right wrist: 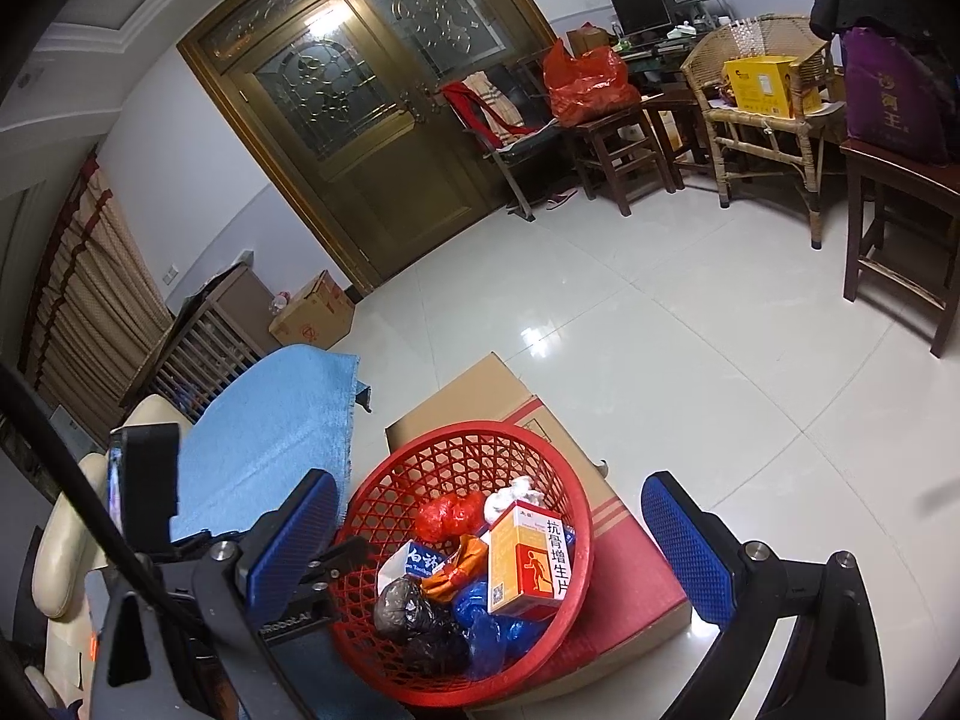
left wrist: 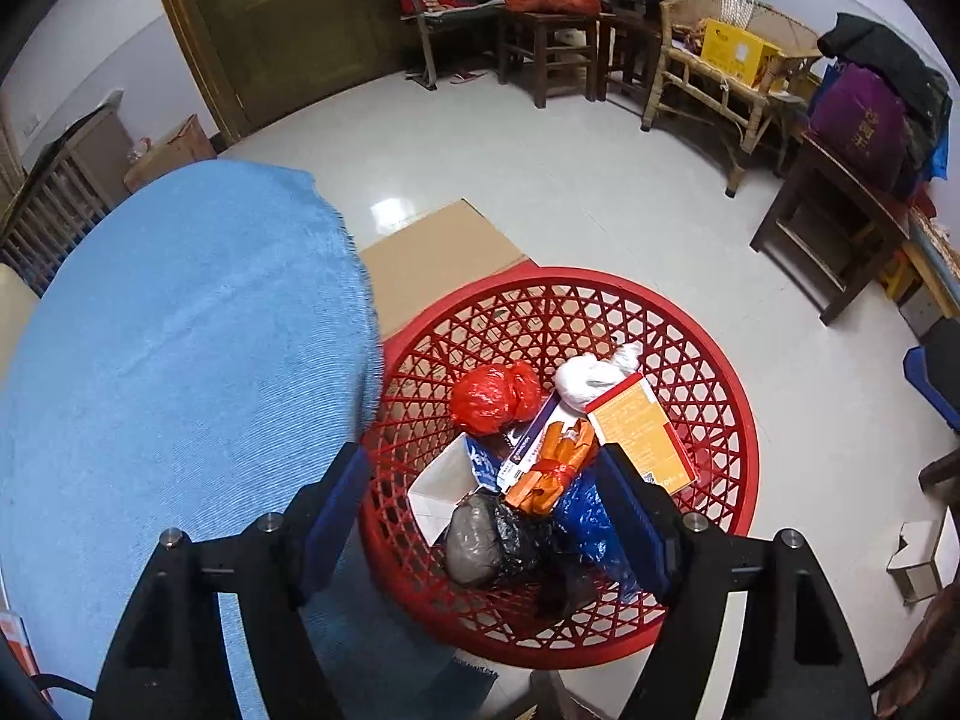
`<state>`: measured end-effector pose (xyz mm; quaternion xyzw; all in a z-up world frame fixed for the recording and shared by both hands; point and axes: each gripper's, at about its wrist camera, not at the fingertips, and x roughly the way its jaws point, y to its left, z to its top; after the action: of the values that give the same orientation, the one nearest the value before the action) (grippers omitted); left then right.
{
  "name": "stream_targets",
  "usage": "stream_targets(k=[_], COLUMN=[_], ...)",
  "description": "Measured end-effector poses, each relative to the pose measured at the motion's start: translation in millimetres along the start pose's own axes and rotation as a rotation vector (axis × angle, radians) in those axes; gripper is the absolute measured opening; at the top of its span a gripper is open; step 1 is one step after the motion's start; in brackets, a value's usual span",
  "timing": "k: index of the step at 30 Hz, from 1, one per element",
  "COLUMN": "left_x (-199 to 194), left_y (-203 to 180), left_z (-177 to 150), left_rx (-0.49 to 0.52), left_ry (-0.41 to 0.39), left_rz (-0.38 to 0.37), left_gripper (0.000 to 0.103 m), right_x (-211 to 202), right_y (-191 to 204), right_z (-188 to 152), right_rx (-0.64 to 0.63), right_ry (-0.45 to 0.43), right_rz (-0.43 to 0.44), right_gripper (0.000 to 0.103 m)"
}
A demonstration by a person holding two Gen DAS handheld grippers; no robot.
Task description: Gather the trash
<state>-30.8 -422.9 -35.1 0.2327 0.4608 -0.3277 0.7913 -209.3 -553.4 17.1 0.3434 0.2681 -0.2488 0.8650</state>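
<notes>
Sat on a cardboard box [right wrist: 606,546] beside a blue cloth [left wrist: 180,360]: red basket [left wrist: 690,354], heaped with trash. Lay inside: orange box [right wrist: 528,558], red bag [left wrist: 492,396], black bag [left wrist: 510,540], white bag [left wrist: 588,378]. Hovered above the basket, jaws spread wide and holding nothing: left gripper [left wrist: 486,516], right gripper [right wrist: 486,546].

Glossy pale floor tiles [right wrist: 660,324] reflect ceiling light. At the far wall stands a brass-coloured double door with patterned glass panes [right wrist: 360,120]. To its right are dark wooden stools [right wrist: 606,144] (one carries a red plastic bag [right wrist: 585,84]) and a woven rattan armchair [right wrist: 762,114].
</notes>
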Motion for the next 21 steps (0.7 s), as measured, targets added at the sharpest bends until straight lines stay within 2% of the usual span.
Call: stream_targets(k=[11,21], left_x=[-35.9,-84.6], left_y=[37.6,83.5], left_z=[-19.8,-60.8], left_rx=[-0.078,-0.169], left_ry=[-0.067,-0.156], left_rz=[-0.006,0.023], left_gripper=[0.078,0.078], right_x=[-7.3,-12.6], right_y=[26.2,81.9], right_z=[-13.3,-49.0], right_rx=[-0.037,-0.142], right_ry=[0.019,0.052], right_rz=[0.001,0.013], right_gripper=[0.103,0.103])
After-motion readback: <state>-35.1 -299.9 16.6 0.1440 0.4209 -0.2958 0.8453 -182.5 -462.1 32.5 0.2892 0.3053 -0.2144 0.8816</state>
